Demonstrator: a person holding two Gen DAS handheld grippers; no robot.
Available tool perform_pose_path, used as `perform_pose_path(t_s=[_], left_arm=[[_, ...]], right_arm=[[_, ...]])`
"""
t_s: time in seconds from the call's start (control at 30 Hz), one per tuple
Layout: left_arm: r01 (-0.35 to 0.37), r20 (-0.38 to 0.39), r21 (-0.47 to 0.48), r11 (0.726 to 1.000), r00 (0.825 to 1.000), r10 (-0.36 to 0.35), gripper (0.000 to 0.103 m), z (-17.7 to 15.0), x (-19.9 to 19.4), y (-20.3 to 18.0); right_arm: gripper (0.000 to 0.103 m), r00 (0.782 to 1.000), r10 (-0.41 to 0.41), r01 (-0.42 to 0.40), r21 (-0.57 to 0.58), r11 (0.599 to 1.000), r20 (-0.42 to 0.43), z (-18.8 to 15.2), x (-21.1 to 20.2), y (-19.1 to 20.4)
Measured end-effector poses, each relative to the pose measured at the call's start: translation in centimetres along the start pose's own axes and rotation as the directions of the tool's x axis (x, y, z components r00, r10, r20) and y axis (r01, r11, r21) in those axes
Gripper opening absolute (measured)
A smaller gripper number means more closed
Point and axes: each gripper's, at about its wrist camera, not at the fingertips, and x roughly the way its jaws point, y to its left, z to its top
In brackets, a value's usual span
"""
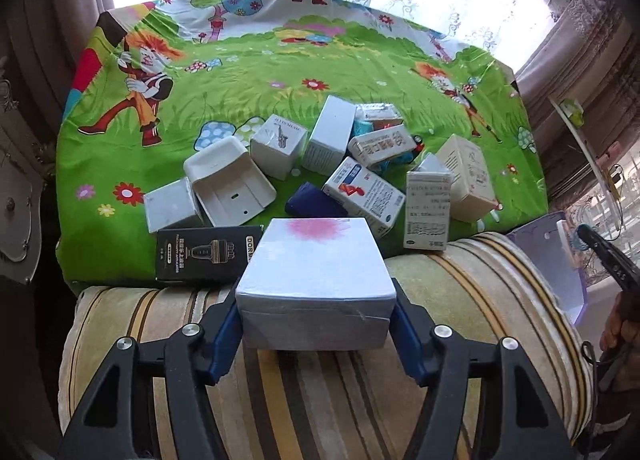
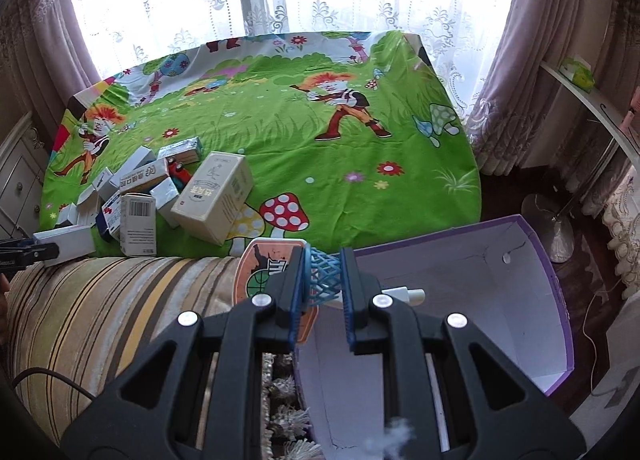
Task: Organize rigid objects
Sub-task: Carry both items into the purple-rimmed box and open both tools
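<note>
My left gripper (image 1: 316, 312) is shut on a white box with a pink blotch (image 1: 316, 272) and holds it above the striped cushion (image 1: 460, 292). A pile of several small boxes (image 1: 352, 164) lies on the green cartoon sheet (image 1: 260, 76) beyond it, with a black box (image 1: 204, 254) at the near edge. My right gripper (image 2: 322, 280) is shut on a toy basketball hoop (image 2: 322, 274) by its blue net, over the rim of the purple box (image 2: 556, 288). The hoop's orange backboard (image 2: 256, 272) hangs to the left.
The purple box has a white inside and stands on the floor right of the cushion (image 2: 120, 300). The box pile shows at left in the right wrist view (image 2: 168, 196). Curtains (image 2: 520, 60) and a window lie beyond the bed. A dresser (image 1: 16, 196) stands at left.
</note>
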Motion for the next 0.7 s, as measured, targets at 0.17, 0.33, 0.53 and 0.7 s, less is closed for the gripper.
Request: perform_pose_path(t_s=[0.17,0.33,0.53,0.7], left_arm=[[0.123,0.077,0.083,0.989,0.989,-0.130,0.066,1.2,-2.8,-4.0],[0.274,0.003,0.193,0.942,0.960,-0.279,0.066,2.8,-1.5,-10.4],[0.373,-0.093,0.330,0.867,0.927,-0.364,0.066,4.2,1.0,-18.7],[0.430,-0.165,0.368,0.825,0.903,-0.397,0.066,5.0,3.4,-24.0]], right_arm=[[0.021,0.999,-0.033,0.034,0.042,0.999,-0.022,-0.5,0.6,-1.7],[0.021,0.997,-0.071,0.072,0.064,0.995,-0.026,-0.9,0.5,-2.6],[0.021,0.995,-0.097,0.099,0.118,0.988,-0.018,-1.1,0.0,-4.7],[0.021,0.989,-0.146,0.145,0.146,0.979,-0.006,-1.2,-0.8,-6.5]])
